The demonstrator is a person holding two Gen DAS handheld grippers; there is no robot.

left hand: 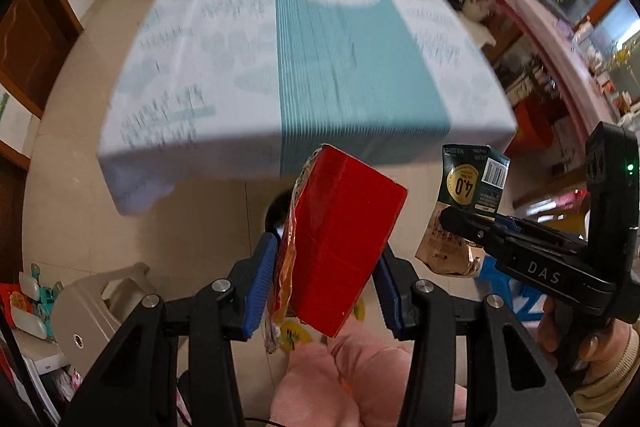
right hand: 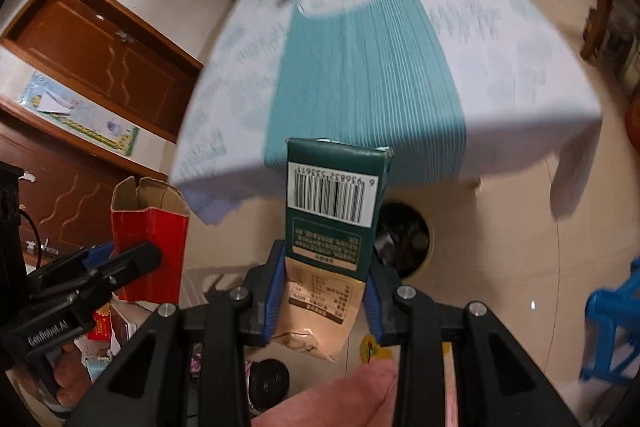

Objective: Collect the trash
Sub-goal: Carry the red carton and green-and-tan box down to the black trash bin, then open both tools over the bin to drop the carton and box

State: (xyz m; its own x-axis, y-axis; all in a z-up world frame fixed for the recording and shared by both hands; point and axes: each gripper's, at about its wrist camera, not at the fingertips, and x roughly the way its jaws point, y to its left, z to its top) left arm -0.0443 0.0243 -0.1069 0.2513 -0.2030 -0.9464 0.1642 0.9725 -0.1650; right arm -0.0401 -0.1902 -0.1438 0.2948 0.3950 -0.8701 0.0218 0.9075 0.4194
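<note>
Red box point(left hand: 344, 239): light, empty card, squashes easily; left gripper point(left hand: 326, 279) fingers squeeze its sides.
Green carton point(right hand: 332, 223): light, crumpled at 6 o'clock; right gripper point(right hand: 324, 291) fingers pinch its bottom.

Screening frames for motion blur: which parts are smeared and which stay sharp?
Left wrist: tablecloth smeared, red box in the left gripper sharp. Right wrist: tablecloth streaked, green carton in the right gripper crisp, barcode readable.

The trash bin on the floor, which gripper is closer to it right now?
Right, as far as the views show. The trash bin lies just beyond the right gripper and its green carton. The left gripper, holding the red box, sits off to the side.
</note>
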